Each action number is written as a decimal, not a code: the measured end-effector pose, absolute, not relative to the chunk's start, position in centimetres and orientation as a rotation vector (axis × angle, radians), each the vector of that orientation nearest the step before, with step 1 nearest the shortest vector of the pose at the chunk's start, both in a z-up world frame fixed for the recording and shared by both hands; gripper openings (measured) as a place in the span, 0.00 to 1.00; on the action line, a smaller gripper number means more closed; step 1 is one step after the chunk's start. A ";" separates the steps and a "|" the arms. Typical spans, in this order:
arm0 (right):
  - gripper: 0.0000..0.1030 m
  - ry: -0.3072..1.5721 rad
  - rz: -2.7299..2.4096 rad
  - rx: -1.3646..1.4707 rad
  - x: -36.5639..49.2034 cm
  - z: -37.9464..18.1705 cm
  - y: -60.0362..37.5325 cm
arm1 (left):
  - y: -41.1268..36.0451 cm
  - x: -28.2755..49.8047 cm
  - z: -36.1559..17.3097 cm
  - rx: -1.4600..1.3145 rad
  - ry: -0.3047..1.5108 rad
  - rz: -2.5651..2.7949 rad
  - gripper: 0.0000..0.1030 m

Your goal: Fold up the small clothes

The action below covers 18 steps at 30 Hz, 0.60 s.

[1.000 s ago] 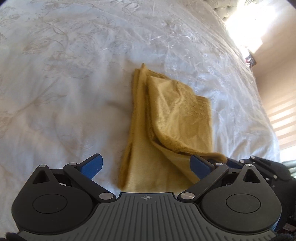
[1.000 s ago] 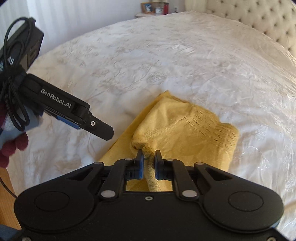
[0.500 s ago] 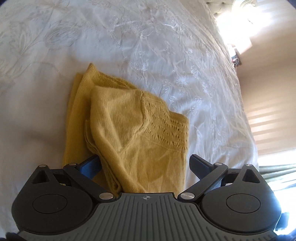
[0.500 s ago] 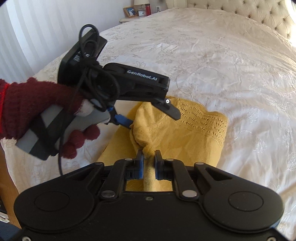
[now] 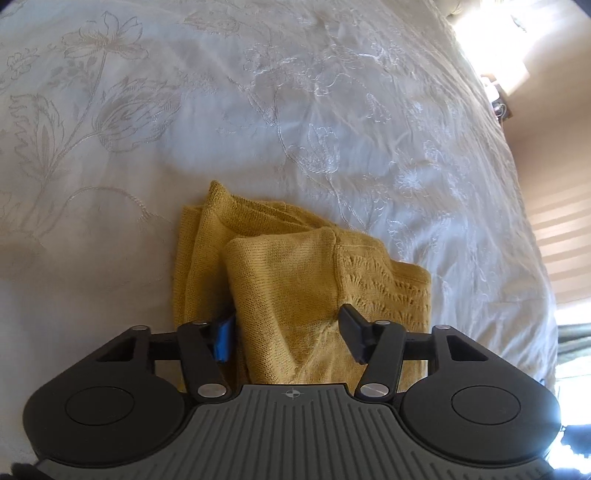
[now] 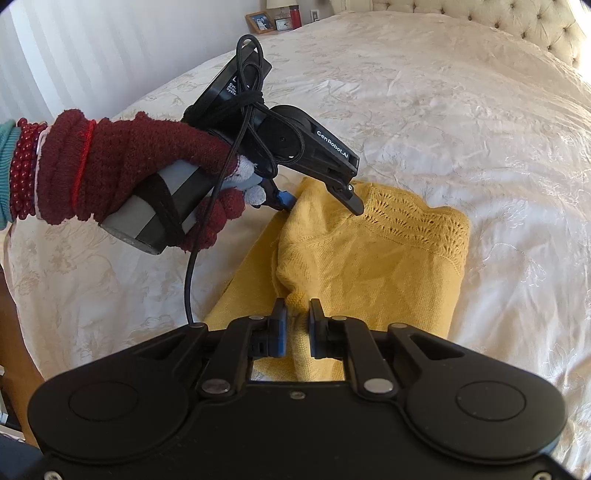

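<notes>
White embroidered bedspread (image 6: 424, 110) spreads broad and bare past the yellow knit garment (image 6: 369, 266), which lies folded near the bed's near edge. Left gripper (image 5: 290, 332) jaws spread wide, straddling the top fold. Right gripper (image 6: 297, 325) pinches a fabric ridge.

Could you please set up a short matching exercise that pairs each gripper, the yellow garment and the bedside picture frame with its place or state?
1. left gripper
2. right gripper
3. yellow garment
4. picture frame

A. shut on a fold of knit
B. lying partly folded on the white bedspread
C. open, fingers astride the cloth
D. standing on the far nightstand

Pairs: 1-C, 2-A, 3-B, 4-D
</notes>
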State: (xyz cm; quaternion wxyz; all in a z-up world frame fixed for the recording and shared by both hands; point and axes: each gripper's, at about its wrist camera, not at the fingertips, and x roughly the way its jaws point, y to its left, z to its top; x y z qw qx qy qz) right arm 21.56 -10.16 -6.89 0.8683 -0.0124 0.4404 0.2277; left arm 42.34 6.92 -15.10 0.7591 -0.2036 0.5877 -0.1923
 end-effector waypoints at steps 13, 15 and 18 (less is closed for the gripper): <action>0.17 0.893 0.562 -0.011 21.5 -6.3 -5.9 | 6.5 43.8 -8.3 -0.167 1.142 -0.621 0.13; 0.17 0.936 0.589 -0.047 22.5 -8.3 -4.1 | 6.7 44.5 -10.1 -0.107 1.184 -0.593 0.13; 0.27 1.028 0.632 -0.076 23.8 -11.4 -2.0 | 7.2 45.0 -13.6 -0.027 1.257 -0.534 0.18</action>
